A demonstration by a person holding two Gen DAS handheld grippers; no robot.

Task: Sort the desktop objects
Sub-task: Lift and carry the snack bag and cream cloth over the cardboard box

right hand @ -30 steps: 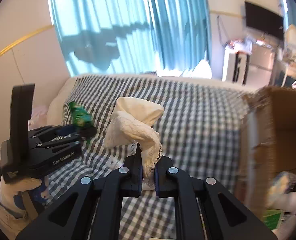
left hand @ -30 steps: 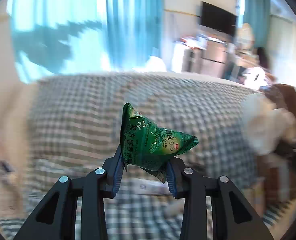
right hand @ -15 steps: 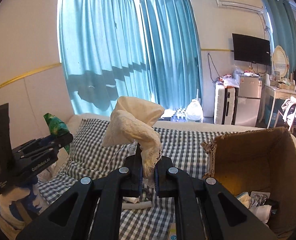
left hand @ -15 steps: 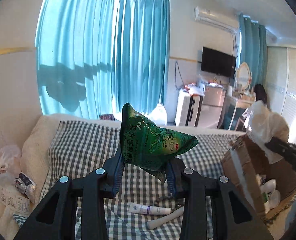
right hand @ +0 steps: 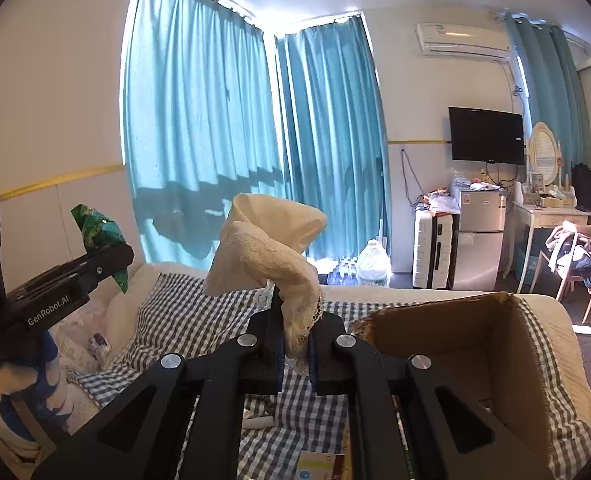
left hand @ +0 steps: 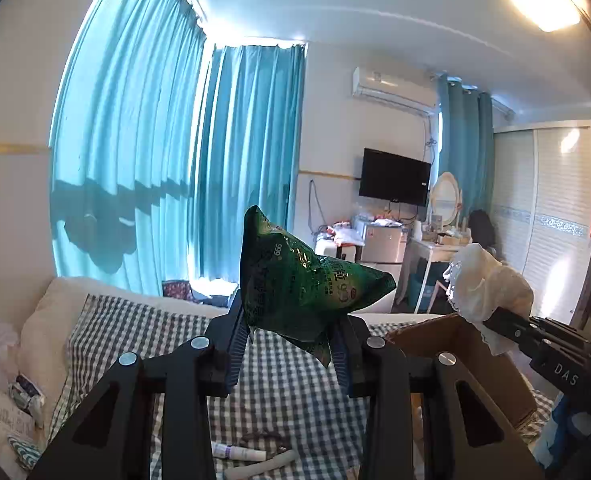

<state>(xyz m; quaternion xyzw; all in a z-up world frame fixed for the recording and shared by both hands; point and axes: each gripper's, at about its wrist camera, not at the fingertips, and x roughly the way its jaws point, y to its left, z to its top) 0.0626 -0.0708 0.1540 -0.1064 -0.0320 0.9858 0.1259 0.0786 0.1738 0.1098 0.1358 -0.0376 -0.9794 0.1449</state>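
Left claw (left hand: pixel 291 346) gripped green packet (left hand: pixel 303 284); right claw (right hand: pixel 296 344) pinched lace cloth (right hand: pixel 267 252). Risk: slipping before reaching box (right hand: pixel 455 332).

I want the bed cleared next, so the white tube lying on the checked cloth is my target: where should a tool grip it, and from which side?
Probably from above, gripping the white tube around its middle, fingers closing across its narrow width. It lies flat on the checked cloth, so only its top and long sides are reachable. A smaller labelled tube lies close beside it, so come down on the side away from that one.
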